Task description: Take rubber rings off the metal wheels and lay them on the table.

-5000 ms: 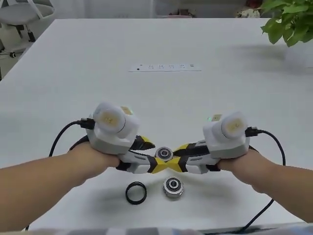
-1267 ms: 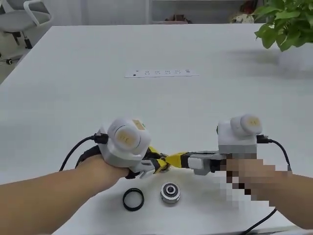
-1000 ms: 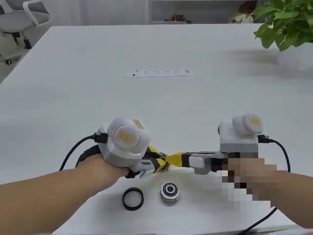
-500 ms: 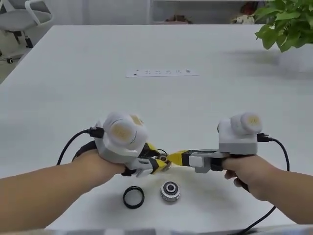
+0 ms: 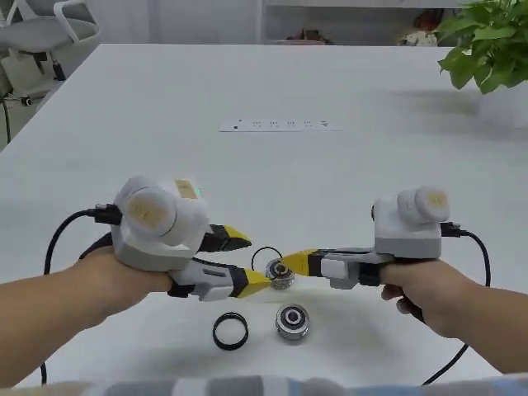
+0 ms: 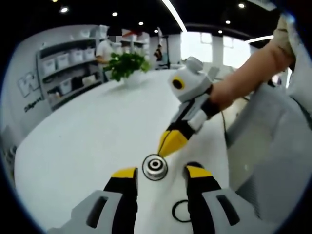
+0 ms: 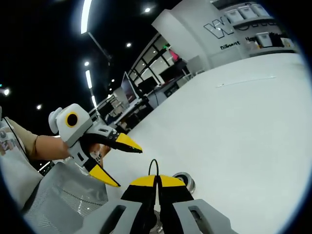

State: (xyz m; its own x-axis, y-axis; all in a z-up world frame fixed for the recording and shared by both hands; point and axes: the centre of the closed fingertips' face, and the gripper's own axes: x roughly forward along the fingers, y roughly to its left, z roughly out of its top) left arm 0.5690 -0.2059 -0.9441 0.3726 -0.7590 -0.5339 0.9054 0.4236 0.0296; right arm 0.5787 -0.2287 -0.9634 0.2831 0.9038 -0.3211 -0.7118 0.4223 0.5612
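Has drawn the left claw (image 5: 254,261) back from the metal wheel (image 6: 155,167) and opened it wide, gripping nothing; half a second ago was pressed against the right claw (image 5: 289,264) there. Holds the right claw pinched shut on a thin loop of the rubber ring (image 5: 265,248), with the wheel just at its tip, over the bench (image 5: 330,181). Suggests a ring nearly peeled off; cannot tell if fully. Nearer, lying on the bench: second wheel (image 5: 291,320) and loose ring (image 5: 215,331).

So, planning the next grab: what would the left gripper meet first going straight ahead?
Probably the metal wheel just ahead of its open jaws, with the right gripper close behind; depth unclear.
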